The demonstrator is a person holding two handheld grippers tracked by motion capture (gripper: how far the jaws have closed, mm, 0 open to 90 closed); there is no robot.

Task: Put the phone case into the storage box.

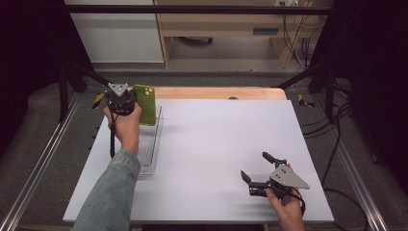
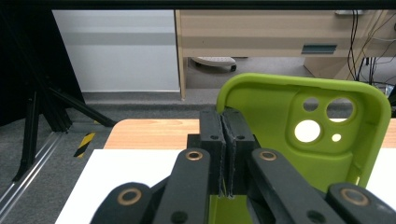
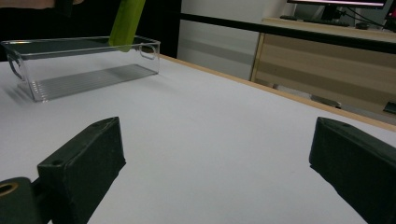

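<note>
The left hand-held gripper [image 1: 126, 100] is raised near the far left corner of the white worktop [image 1: 216, 144], its jaws clenched on one long edge of a lime green phone case [image 1: 145, 103]. In the left gripper view the two black jaws press together on the rim of the case [image 2: 299, 135], whose hollow inner side faces the camera with its camera cut-outs showing at the upper right. The case hangs upright over the far end of a clear plastic tray [image 1: 150, 144] that lies along the left edge of the worktop; from the right gripper view the green case [image 3: 127, 21] dips toward the tray [image 3: 79, 65], though whether it touches the tray cannot be told. The right hand-held gripper [image 1: 256, 169] sits near the near right corner of the worktop, released, with its jaws spread wide apart and nothing between them, well apart from the tray
</note>
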